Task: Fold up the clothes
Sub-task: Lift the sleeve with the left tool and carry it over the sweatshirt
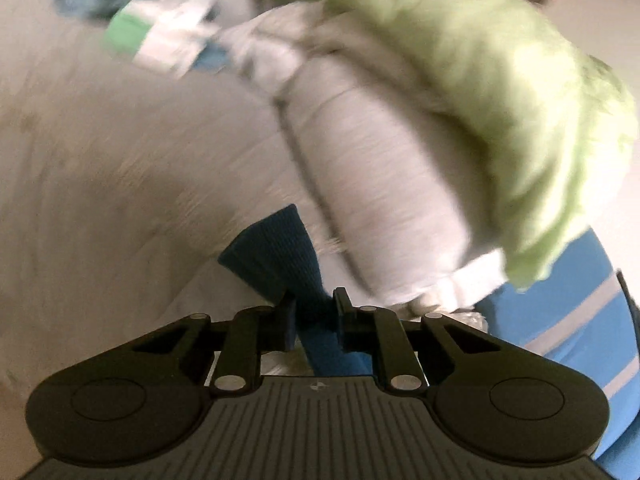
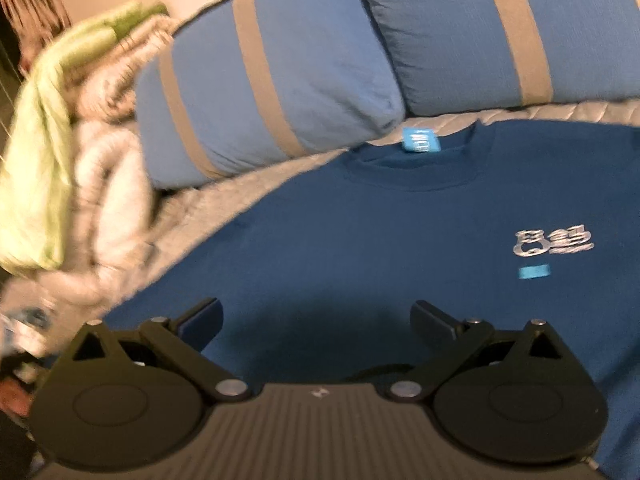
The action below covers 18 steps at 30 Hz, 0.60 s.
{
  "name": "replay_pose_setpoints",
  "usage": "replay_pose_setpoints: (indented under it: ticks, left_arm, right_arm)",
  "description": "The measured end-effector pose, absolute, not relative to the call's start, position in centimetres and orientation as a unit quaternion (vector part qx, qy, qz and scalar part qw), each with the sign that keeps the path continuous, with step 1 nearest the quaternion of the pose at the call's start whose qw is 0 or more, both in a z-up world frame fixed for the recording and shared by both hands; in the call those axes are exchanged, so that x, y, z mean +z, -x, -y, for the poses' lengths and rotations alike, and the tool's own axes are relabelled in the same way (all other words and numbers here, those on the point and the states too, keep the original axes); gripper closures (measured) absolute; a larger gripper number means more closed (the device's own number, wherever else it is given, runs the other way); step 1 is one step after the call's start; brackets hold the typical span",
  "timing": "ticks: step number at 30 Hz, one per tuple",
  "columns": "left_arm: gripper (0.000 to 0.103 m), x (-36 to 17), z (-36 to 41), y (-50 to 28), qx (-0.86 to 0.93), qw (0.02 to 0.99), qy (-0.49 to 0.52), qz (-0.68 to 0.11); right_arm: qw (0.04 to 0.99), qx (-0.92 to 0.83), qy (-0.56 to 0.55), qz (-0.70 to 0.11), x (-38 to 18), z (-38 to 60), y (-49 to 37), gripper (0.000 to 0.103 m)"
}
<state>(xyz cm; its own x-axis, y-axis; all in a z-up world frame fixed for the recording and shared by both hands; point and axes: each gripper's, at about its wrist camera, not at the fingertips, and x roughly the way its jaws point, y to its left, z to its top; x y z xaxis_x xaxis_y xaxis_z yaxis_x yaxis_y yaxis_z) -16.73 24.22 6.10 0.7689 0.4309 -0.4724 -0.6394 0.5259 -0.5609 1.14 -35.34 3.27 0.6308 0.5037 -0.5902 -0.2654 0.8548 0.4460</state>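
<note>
Pinching a fold of the dark blue cotton t-shirt (image 1: 280, 248), left claw (image 1: 314, 312) is clenched on the fabric. Right claw (image 2: 316, 316) hangs released above the shirt, spread flat on the grey quilted bed (image 2: 208, 208) beside blue striped pillows (image 2: 280, 80).

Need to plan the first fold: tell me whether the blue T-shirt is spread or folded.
Mostly spread: the blue T-shirt lies flat, collar and logo showing; the left gripper pinches one part.

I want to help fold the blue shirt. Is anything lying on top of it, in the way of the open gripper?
Nothing visible is. The right gripper hangs open just over the blue shirt, whose front lies bare. The striped pillows sit beyond its collar and the pile of clothes off to the side.
</note>
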Motion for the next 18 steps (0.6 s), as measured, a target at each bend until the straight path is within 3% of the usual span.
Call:
replay_pose_setpoints:
  ticks: [11, 18]
  left_arm:
    - [0.085, 16.4, -15.9, 11.2, 0.223, 0.949, 0.179, -0.131]
    - [0.085, 19.8, -9.1, 7.9, 0.148, 0.974, 0.112, -0.129]
  right_arm:
    - [0.912, 0.201, -0.074, -0.350, 3.6, 34.1, -0.2, 0.000]
    - [0.917, 0.193, -0.080, -0.339, 3.9, 34.6, -0.2, 0.000]
